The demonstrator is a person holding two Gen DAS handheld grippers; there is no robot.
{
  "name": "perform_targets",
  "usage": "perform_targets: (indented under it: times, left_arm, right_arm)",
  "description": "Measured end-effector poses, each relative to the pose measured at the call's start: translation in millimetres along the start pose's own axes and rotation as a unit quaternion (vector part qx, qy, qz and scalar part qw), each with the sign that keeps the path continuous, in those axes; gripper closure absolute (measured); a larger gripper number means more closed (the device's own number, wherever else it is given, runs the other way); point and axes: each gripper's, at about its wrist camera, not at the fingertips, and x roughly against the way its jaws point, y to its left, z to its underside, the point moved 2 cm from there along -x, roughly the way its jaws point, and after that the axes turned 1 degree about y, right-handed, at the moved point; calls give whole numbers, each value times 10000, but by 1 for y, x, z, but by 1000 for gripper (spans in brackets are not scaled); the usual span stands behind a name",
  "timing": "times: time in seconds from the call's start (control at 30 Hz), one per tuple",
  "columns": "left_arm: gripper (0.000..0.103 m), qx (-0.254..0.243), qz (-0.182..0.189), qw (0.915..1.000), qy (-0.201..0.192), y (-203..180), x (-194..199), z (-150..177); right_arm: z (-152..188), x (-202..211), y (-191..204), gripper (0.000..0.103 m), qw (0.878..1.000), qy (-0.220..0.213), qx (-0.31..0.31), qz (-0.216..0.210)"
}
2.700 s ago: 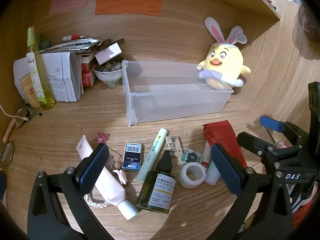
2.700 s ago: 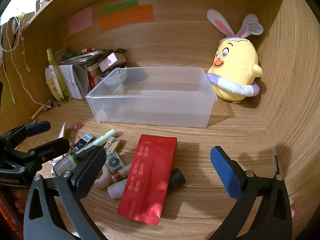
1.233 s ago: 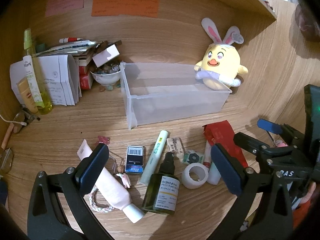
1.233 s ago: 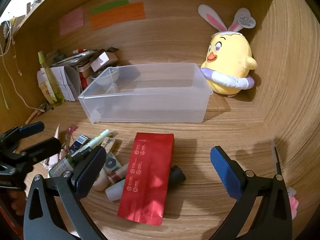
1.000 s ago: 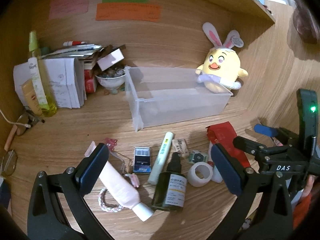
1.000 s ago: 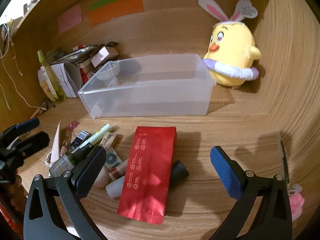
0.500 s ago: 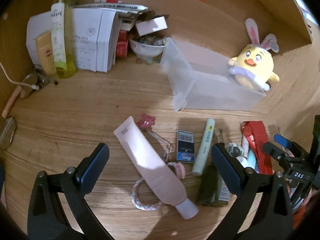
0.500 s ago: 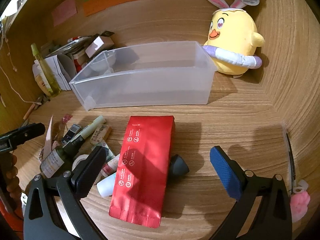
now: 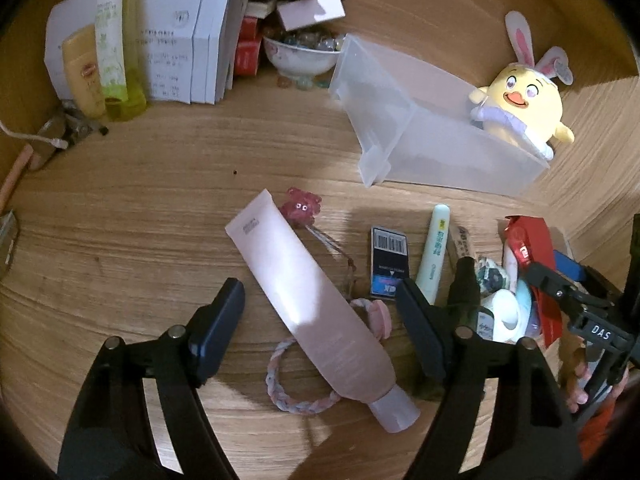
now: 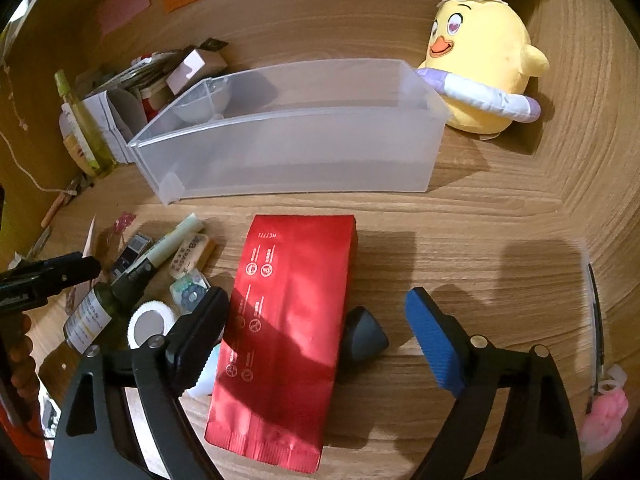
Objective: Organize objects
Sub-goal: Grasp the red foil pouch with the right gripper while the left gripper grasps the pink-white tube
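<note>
In the left wrist view a long pink tube (image 9: 312, 300) lies slantwise on the wooden desk. My left gripper (image 9: 320, 324) straddles it with jaws closing, and neither pad touches it. In the right wrist view a red foil pouch (image 10: 288, 312) lies flat between the fingers of my right gripper (image 10: 316, 336). Those jaws are closing too; the right pad stands well off the pouch. A black cap (image 10: 364, 338) pokes out beside the pouch. The clear plastic bin (image 10: 300, 152) (image 9: 420, 140) stands behind, with nothing in it.
Small items lie between the grippers: a barcode card (image 9: 389, 264), pale green pen (image 9: 434, 248), dark bottle (image 10: 96, 312), tape roll (image 10: 148, 324), braided bracelet (image 9: 288, 392). A plush chick (image 10: 480, 60) sits by the bin. Papers (image 9: 180, 60), a bowl (image 9: 302, 54) and bottles crowd the back left.
The left gripper swung left and tipped down until the pink tube lay between its fingers, and its jaws narrowed. The right gripper's jaws narrowed around the red pouch.
</note>
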Motion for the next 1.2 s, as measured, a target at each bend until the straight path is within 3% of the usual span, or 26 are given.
perform_targets:
  times: [0.33,0.7,0.87,0.9,1.03,1.2]
  left_arm:
    - [25,17,-78,9999,81,0,17,11]
    - [25,-90,-219,9996,143,-6,20,16]
    - [25,-217,-444,9988,7,-5,38,19]
    - [25,-254,-507,9984,-30,-6,40,21]
    - [46,-374,-503,9980,64,-14,35,25]
    - [48,-214,-247,9989,340,-18,21,31]
  right_arm:
    - [3,1,1,24,9999,75,125,-15]
    - [5,2,4,53,9998,7,217,-13]
    - [5,5,3,54,9997,-89,225,-25]
    - [6,6,3,54,9996,-122,239,-32]
    - [9,11,5,54,9994,-207,276,-82]
    - [12,20,1,54,9990,-322,269,-155]
